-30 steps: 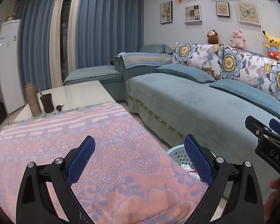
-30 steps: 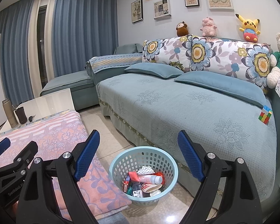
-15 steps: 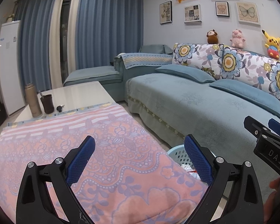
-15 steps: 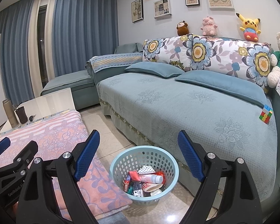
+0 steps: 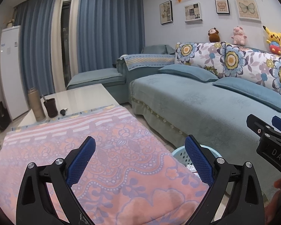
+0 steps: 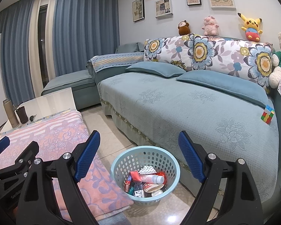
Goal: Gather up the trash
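The left tongs (image 5: 139, 158) stand wide open and empty, two black plastic arms with blue pads of a fine grid texture, above a soft pink blanket (image 5: 103, 159) with a flower pattern that covers the worktop (image 5: 80, 98). The right tongs (image 6: 138, 156) are also spread wide with nothing between them, and they hang over a round light-blue plastic basket (image 6: 121, 163) with many small holes in its wall. The basket stands on the shiny tiled floor (image 6: 103, 131), between the blanket edge and the teal sofa (image 6: 159, 103).

The right wrist view shows the trash (image 6: 146, 181) inside the basket: a pink tube, small boxes, crumpled wrappers. The left wrist view shows only a part of the basket rim (image 5: 179, 152) behind its right pad. On the bare glossy end of the worktop stand a metal flask (image 5: 35, 105) and a dark cup (image 5: 50, 107). A colour cube (image 6: 267, 115) lies on the sofa, seen clearly in the right wrist view.
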Demonstrator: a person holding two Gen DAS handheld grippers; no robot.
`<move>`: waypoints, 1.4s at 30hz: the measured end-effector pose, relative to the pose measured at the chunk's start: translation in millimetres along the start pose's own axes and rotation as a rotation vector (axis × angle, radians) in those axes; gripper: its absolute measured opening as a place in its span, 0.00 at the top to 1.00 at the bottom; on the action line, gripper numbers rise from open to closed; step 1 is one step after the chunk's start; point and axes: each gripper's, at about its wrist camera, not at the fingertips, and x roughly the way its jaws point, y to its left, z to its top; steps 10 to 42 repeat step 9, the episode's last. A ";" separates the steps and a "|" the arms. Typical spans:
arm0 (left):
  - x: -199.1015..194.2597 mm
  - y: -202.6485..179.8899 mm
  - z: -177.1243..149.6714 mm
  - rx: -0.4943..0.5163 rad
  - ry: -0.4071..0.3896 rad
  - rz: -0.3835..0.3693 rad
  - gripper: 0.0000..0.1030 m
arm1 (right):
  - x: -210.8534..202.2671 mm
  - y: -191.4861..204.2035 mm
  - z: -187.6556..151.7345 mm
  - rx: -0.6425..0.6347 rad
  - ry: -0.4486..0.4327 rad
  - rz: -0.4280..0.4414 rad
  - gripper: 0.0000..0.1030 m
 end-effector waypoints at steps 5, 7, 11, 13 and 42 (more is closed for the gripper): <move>6.8 11.1 -0.2 -0.044 0.040 -0.040 0.07 | 0.8 0.7 -0.5 -0.001 0.000 0.001 0.21; 8.2 15.3 -0.4 -0.052 0.039 -0.030 0.07 | 1.0 0.3 -0.1 -0.002 0.001 0.001 0.21; 8.4 17.3 -0.6 -0.054 0.038 -0.030 0.07 | 0.8 0.4 0.0 -0.001 0.000 0.001 0.21; 8.4 17.3 -0.6 -0.054 0.038 -0.030 0.07 | 0.8 0.4 0.0 -0.001 0.000 0.001 0.21; 8.4 17.3 -0.6 -0.054 0.038 -0.030 0.07 | 0.8 0.4 0.0 -0.001 0.000 0.001 0.21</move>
